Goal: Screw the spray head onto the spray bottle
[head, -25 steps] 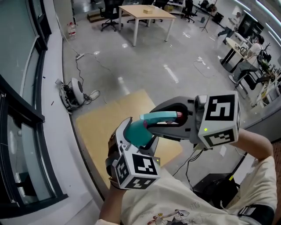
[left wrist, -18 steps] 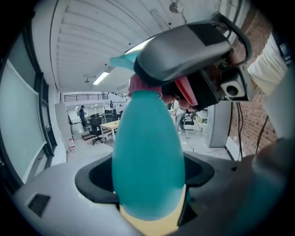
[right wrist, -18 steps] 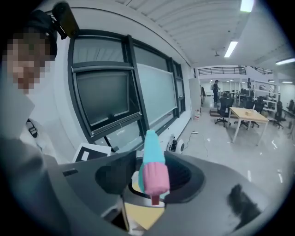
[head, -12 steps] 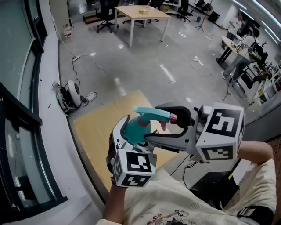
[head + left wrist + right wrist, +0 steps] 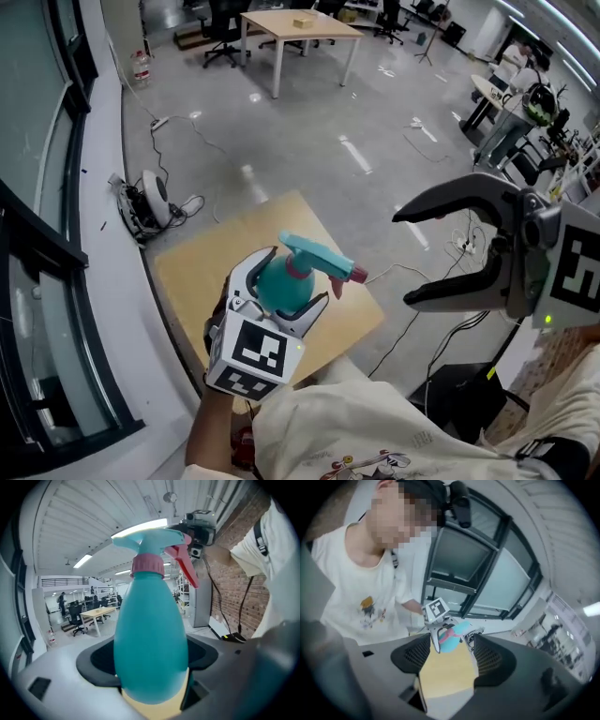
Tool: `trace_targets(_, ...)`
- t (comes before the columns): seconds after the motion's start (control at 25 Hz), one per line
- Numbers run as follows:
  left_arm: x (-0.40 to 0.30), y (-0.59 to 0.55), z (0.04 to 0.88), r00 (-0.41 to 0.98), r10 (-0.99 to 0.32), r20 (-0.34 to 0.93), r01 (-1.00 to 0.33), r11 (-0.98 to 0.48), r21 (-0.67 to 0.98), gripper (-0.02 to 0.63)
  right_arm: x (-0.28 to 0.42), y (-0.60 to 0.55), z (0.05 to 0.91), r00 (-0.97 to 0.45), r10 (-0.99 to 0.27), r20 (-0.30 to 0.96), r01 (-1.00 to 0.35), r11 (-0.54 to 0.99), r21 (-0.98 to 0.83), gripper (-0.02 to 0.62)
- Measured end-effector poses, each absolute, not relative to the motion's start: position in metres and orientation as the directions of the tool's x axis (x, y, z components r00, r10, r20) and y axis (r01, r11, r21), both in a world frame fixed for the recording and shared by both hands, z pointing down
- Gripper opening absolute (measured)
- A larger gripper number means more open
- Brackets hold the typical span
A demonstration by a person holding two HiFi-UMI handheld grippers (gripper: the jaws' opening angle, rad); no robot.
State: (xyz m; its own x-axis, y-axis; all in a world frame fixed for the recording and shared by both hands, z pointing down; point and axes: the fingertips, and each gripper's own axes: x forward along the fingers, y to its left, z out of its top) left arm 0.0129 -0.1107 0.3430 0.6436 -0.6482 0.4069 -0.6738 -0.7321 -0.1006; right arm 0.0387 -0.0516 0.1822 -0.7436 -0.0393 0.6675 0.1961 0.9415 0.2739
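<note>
A teal spray bottle (image 5: 279, 283) with a teal spray head (image 5: 317, 253), pink collar and pink nozzle sits upright in my left gripper (image 5: 281, 292), which is shut on its body. The left gripper view shows the bottle (image 5: 150, 639) filling the space between the jaws, with the head (image 5: 151, 543) on top. My right gripper (image 5: 404, 260) hangs to the right of the bottle, apart from it. Its jaws have just been opening and nothing is between them. The right gripper view looks between the jaws of my right gripper (image 5: 450, 660) at the bottle (image 5: 453, 638) further off.
A light wooden tabletop (image 5: 211, 258) lies below my hands, beside a dark-framed window wall (image 5: 47, 281). Cables and a round device (image 5: 157, 195) lie on the grey floor. A black box (image 5: 461, 394) stands at the lower right. Desks and chairs stand far off.
My right gripper let go of the spray head, spread its jaws wide and drew away to the right. The left gripper kept the bottle, which tilted a little.
</note>
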Motion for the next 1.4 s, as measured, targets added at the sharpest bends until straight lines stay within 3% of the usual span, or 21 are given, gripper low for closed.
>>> trace_targets(0.16, 0.023, -0.101, 0.348, 0.723, -0.54, 0.431, -0.557, -0.824, -0.099, 0.414, 0.044, -0.064, 0.19, -0.642, -0.061, 0.764, 0.441, 0.786, 0.433, 0.29)
trace_targets(0.36, 0.038, -0.08, 0.356, 0.825, -0.361, 0.435, -0.367, -0.927, -0.074, 0.414, 0.042, -0.073, 0.228, -0.482, -0.122, 0.868, 0.683, 0.569, 0.459, 0.288)
trace_targets(0.64, 0.049, -0.056, 0.368, 0.854, -0.181, 0.488, -0.181, -0.982, -0.046, 0.414, 0.026, -0.051, 0.261, -0.365, -0.093, 0.926, 0.854, 0.363, 0.373, 0.281)
trace_targets(0.76, 0.056, -0.051, 0.372, 0.845, -0.151, 0.513, -0.145, -0.988, -0.053, 0.414, 0.026, -0.041, 0.272, -0.311, -0.063, 0.948, 0.894, 0.319, 0.315, 0.248)
trace_targets(1.0, 0.061, -0.046, 0.377, 0.844, -0.122, 0.522, -0.122, -0.992, -0.034, 0.414, 0.03, -0.028, 0.291, -0.239, -0.004, 0.971, 0.919, 0.321, 0.228, 0.132)
trace_targets(1.2, 0.062, -0.047, 0.384, 0.826, -0.13, 0.548, -0.127, -0.991, -0.045, 0.414, 0.034, -0.03, 0.3, -0.197, 0.022, 0.98, 0.91, 0.375, 0.175, 0.129)
trace_targets(1.4, 0.06, -0.057, 0.391, 0.799, -0.227, 0.557, -0.234, -0.97, -0.06, 0.414, 0.033, -0.039, 0.306, -0.22, 0.071, 0.973, 0.774, 0.62, 0.13, 0.127)
